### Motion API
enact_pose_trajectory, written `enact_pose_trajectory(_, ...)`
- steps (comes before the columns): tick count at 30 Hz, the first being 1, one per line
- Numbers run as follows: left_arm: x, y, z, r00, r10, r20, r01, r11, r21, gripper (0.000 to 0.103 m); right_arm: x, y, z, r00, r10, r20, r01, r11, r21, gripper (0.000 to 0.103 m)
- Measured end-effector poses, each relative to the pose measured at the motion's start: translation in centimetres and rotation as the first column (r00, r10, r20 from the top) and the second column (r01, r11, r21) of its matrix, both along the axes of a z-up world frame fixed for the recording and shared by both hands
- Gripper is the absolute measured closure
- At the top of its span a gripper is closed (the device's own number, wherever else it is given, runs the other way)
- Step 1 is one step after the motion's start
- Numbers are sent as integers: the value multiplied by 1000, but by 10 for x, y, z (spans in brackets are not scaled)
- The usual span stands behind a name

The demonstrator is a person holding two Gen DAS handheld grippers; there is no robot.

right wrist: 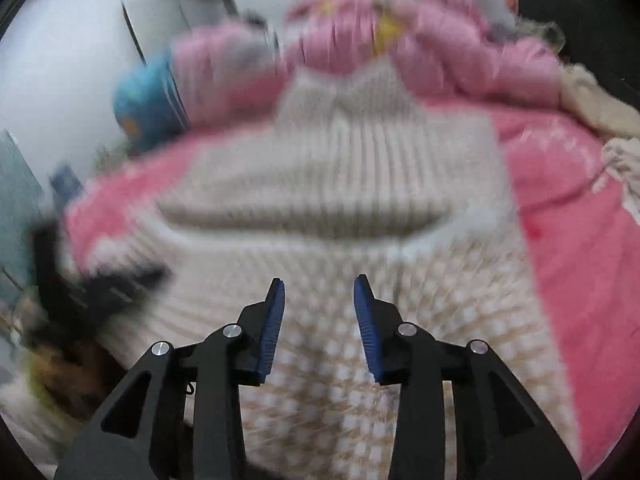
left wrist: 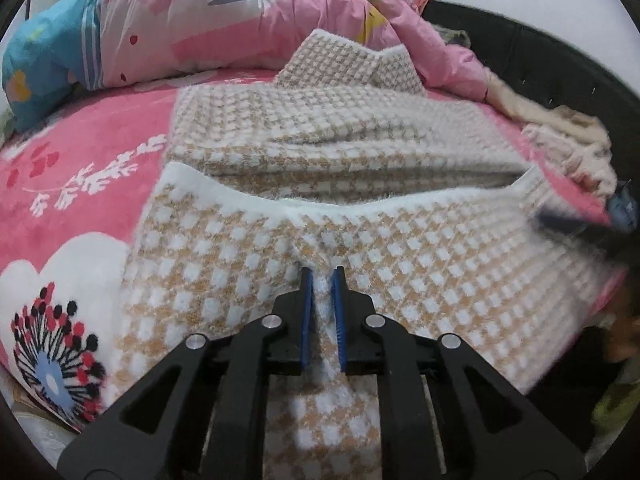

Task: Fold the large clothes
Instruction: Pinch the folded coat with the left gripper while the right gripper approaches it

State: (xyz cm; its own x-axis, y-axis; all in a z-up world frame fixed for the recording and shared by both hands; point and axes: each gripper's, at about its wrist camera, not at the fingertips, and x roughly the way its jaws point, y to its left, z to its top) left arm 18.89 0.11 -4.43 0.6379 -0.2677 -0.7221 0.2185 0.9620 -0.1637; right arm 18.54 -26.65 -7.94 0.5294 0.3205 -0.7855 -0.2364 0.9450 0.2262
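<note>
Sweater [left wrist: 320,152], one checked tan-and-white knit, lies on my pink bed [left wrist: 100,140]; one pink quilt [left wrist: 224,12] bunched behind it, cream clothes [left wrist: 568,140] heaped beside. My left tool [left wrist: 322,280] pinches its near fold; my right tool [right wrist: 319,292] hangs parted, empty.

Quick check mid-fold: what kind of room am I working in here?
Most likely a bedroom. The checked knit garment lies on a bed with a pink floral sheet, a bunched pink quilt sits behind it, and a dark padded headboard or bed frame curves round the far right.
</note>
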Motion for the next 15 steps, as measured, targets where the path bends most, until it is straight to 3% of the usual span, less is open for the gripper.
enact_pose_trajectory(2, -8, 11, 13, 999, 12, 40, -11, 1000, -26, 85, 3, -12, -7, 1000, -10, -4, 10, 995, 101, 66)
enact_pose_trajectory(4, -13, 24, 27, 995, 56, 84, -56, 998, -6, 77, 5, -19, -5, 1000, -18, -16, 21, 988, 153, 66)
enact_pose_trajectory(7, -6, 40, 31, 983, 156, 94, -163, 984, 71, 71, 2, -16, -8, 1000, -13, 8, 11, 991, 135, 66)
enact_pose_trajectory(10, 20, 48, 9, 977, 215, 1, -212, 963, 168, 69, 2, -16, -5, 1000, -18, 6, 17, 990, 137, 66)
enact_pose_trajectory(12, 27, 50, -2, 971, 238, -32, -229, 956, 182, 69, -8, -21, 6, 1000, -20, 13, 18, 992, 128, 66)
enact_pose_trajectory(15, 24, 49, -3, 969, 246, -10, -239, 953, 188, 71, -19, -50, 36, 989, -95, 118, 83, 992, 99, 62)
